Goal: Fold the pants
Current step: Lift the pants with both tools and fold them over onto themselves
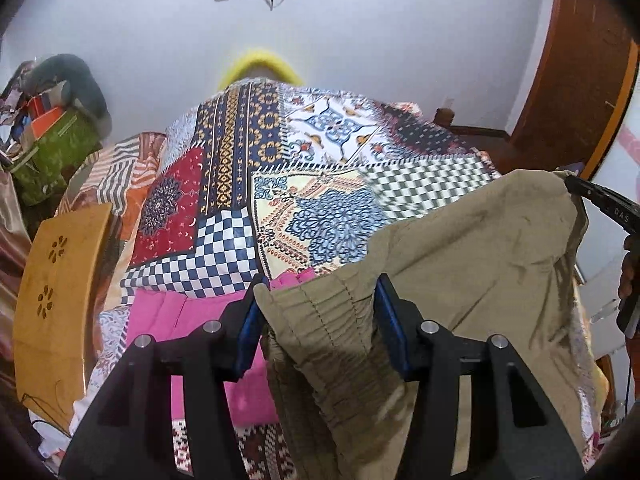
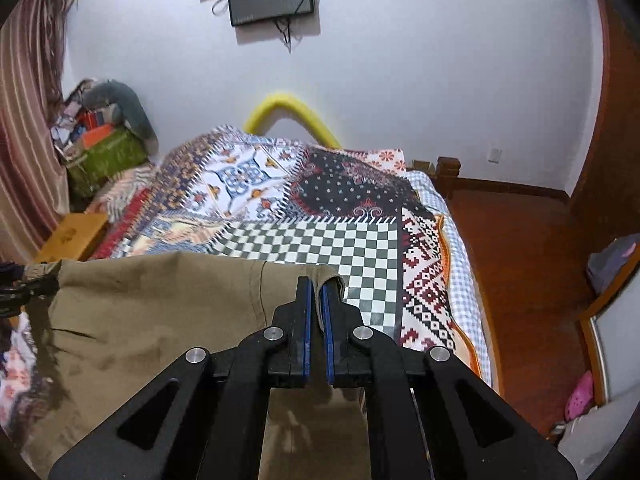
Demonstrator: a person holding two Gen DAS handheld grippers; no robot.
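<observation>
My left gripper (image 1: 318, 312) clamped the gathered elastic waistband of the khaki cotton pants (image 1: 460, 280); my right gripper (image 2: 316, 312) pinched their far corner shut. They hung between both tools above the patchwork bedspread (image 2: 280, 240). Uneven pulling could slip that thin corner free.

Bedspread (image 2: 304, 240) ahead lies bare — pink cloth (image 1: 192, 320) left.

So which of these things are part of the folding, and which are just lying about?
In the job: khaki cotton pants; left tongs and right tongs, both clamped on them.

Lying about: pink folded cloth; patchwork bedspread; yellow foam tube; wooden lap desk.
</observation>
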